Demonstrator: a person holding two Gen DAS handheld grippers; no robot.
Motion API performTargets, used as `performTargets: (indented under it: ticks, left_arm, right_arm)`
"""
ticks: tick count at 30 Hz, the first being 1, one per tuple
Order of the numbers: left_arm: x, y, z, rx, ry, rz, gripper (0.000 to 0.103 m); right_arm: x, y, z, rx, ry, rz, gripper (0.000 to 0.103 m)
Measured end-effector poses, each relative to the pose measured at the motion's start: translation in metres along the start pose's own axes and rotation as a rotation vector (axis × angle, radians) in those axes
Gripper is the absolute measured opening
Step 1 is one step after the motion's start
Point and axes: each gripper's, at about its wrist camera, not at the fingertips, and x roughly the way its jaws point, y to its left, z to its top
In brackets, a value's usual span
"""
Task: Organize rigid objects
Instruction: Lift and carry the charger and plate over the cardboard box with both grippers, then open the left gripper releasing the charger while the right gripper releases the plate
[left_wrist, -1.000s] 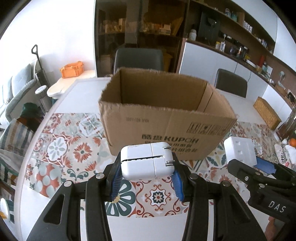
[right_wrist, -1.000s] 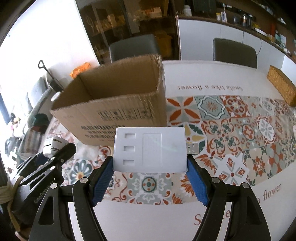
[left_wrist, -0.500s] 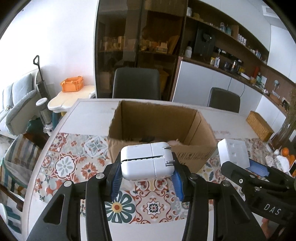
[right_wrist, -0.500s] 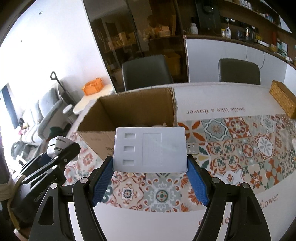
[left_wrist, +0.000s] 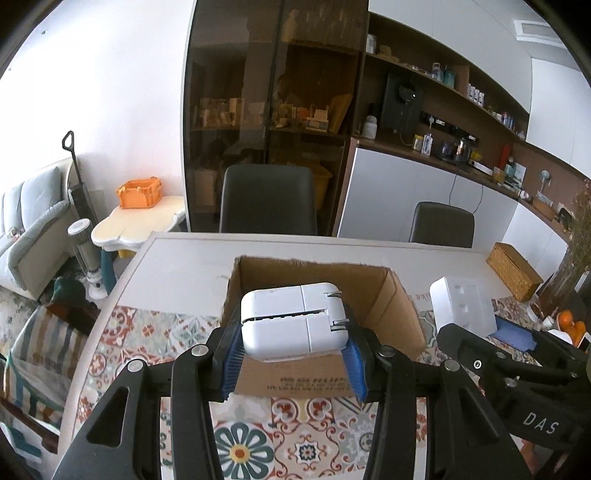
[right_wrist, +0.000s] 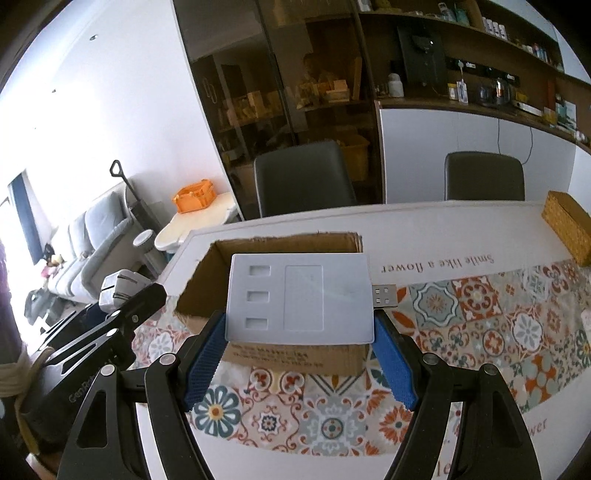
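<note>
The left tongs (left_wrist: 293, 356) are clamped on a white charger (left_wrist: 293, 323), its two metal prongs sticking out toward 3 o'clock. The blue pads (left_wrist: 232, 360) press its sides. In the left wrist view the charger sits in front of an open cardboard box (left_wrist: 402, 314), which stands on the tabletop (left_wrist: 184, 273) toward 12 o'clock from the tongs.

The right tongs (right_wrist: 299, 356) are clamped on a flat white hub (right_wrist: 299, 297), with three small slots on its face and a USB plug (right_wrist: 385, 296) jutting from its edge at 3 o'clock. Blue pads (right_wrist: 393, 363) grip both its sides. In the right wrist view the hub covers much of the box (right_wrist: 207, 291) behind it.

Both held things are off the tabletop, in line with the box. Each tool shows in the other's view: the right one at 3 o'clock in the left wrist view, the left one at 9 o'clock in the right wrist view.

A patterned tile runner (right_wrist: 517, 325) covers the tabletop. A wicker box (right_wrist: 569, 227) stands at about 2 o'clock, and two dark chairs (right_wrist: 303, 177) stand behind.
</note>
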Motion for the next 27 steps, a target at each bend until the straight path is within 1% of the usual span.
performTargets:
  ticks: [4, 7, 11, 15, 17, 21, 24, 27]
  left_arm:
    - [0.01, -0.001, 0.013, 0.013, 0.0, -0.01, 0.046]
    - [0.021, -0.002, 0.022, 0.027, 0.009, -0.001, 0.046]
    - [0.04, -0.004, 0.031, 0.045, 0.047, 0.004, 0.046]
    - [0.065, -0.006, 0.032, 0.064, 0.12, 0.003, 0.047]
    - [0.079, -0.007, 0.033, 0.07, 0.169, 0.012, 0.046]
    - [0.105, -0.011, 0.03, 0.079, 0.271, 0.002, 0.047]
    - [0.117, -0.013, 0.026, 0.096, 0.316, 0.015, 0.047]
    - [0.129, -0.012, 0.02, 0.085, 0.37, 0.016, 0.047]
  right_arm:
    - [0.009, 0.003, 0.013, -0.013, 0.007, -0.014, 0.076]
    - [0.019, 0.004, 0.022, -0.023, 0.015, -0.022, 0.076]
    - [0.036, 0.0, 0.034, -0.02, 0.037, -0.026, 0.076]
    - [0.053, -0.005, 0.044, -0.011, 0.068, -0.036, 0.076]
    - [0.061, -0.006, 0.048, -0.018, 0.08, -0.056, 0.076]
    - [0.077, -0.006, 0.051, -0.032, 0.117, -0.07, 0.076]
    - [0.085, -0.009, 0.051, -0.032, 0.142, -0.08, 0.076]
    - [0.091, -0.011, 0.049, -0.032, 0.158, -0.09, 0.076]
